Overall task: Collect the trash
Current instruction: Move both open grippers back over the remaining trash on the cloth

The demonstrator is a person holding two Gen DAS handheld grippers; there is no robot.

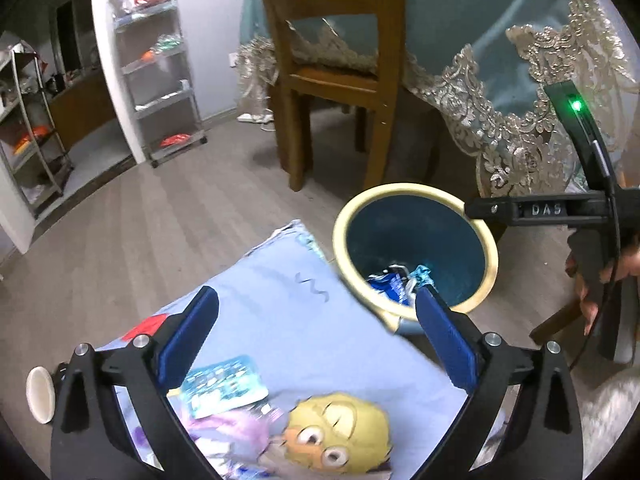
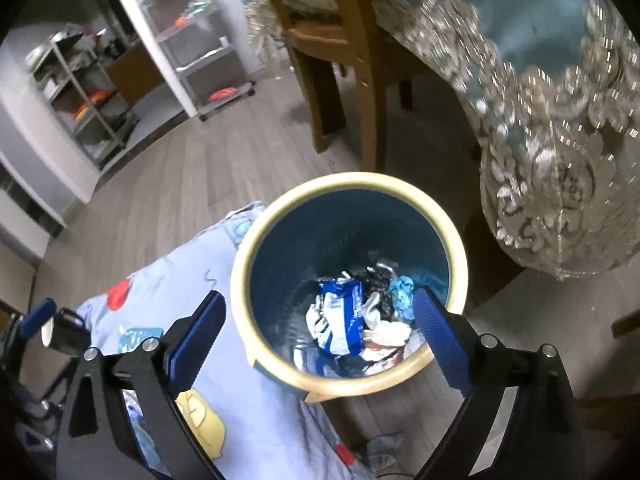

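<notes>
I see both my left gripper [image 1: 316, 332] and right gripper [image 2: 320, 328] wide open, empty; wrappers [image 2: 344, 320] already lie in the bin [image 2: 240, 280]; a teal packet [image 1: 224, 384] at 7 o'clock is left.

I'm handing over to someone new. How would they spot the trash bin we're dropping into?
Find the wooden chair and the lace-edged blue tablecloth; on the grey floor in front of them, at the edge of the light blue cartoon sheet, stands the bin. It is the only round container: cream rim, dark teal inside, crumpled wrappers at the bottom.
</notes>
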